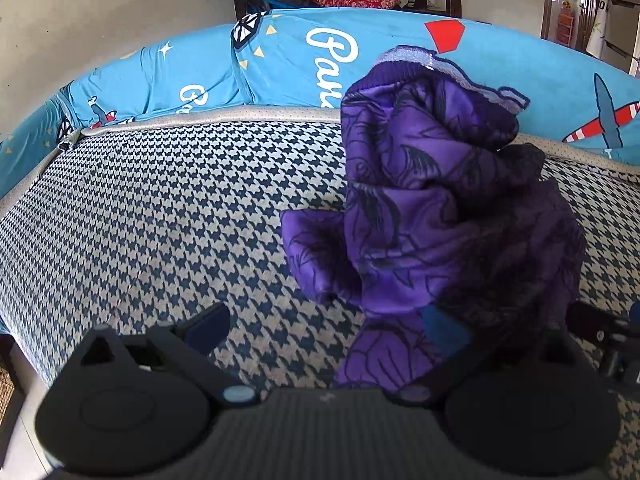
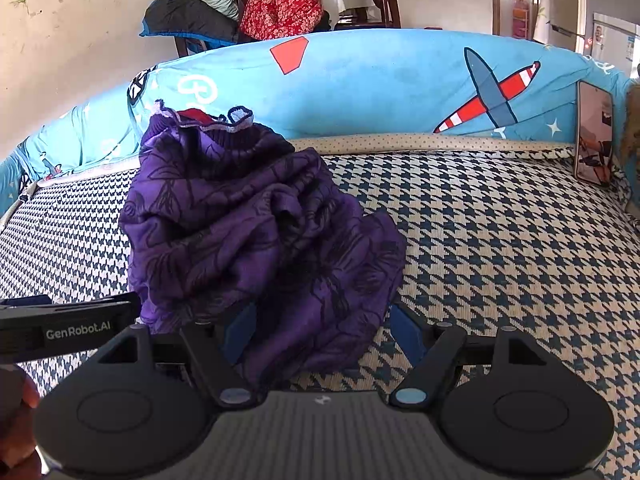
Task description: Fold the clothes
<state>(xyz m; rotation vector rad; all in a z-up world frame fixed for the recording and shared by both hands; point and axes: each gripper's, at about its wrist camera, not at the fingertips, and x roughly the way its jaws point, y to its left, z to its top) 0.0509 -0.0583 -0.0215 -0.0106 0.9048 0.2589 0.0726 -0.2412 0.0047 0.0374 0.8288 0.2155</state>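
Note:
A crumpled purple garment with a dark floral print and a pale knitted band on top sits in a heap on the houndstooth bed cover. In the left wrist view it lies right of centre. My left gripper is open wide; the garment's lower edge drapes over its right finger. In the right wrist view the garment rises left of centre. My right gripper is open, with the hem lying between its fingers and over the left pad. The right pad is clear of cloth.
A long blue cushion with aeroplane prints runs along the back of the bed. A phone leans against it at the far right. Clothes are piled on chairs beyond. The bed's left edge drops off nearby.

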